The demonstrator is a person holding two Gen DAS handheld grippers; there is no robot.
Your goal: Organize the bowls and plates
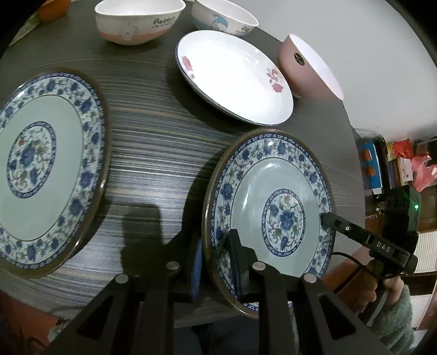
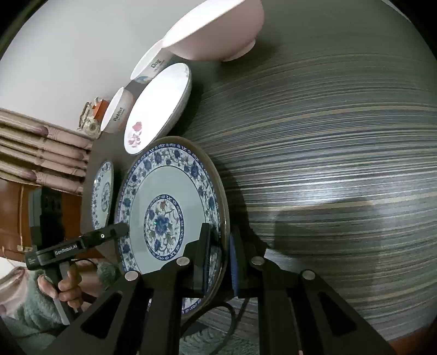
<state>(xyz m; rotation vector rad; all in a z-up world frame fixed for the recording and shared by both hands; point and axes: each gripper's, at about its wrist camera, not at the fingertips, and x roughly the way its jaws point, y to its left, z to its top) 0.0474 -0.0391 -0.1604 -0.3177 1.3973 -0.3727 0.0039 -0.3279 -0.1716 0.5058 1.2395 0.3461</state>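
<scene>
three bowls (image 1: 135, 21), rose plate (image 1: 234, 76) beyond gripped plate (image 1: 270, 215)

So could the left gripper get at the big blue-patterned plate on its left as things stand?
Probably not yet: the left gripper is shut on the smaller blue plate rim, as is the right gripper. The big plate lies unobstructed on the table.

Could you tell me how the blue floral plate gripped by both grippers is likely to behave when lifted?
The blue floral plate looks glazed and glossy, so probably stiff but slippery. It seems ceramic, likely fragile and fairly heavy. The left gripper and right gripper pinch only opposite rims, so it might tilt.
</scene>
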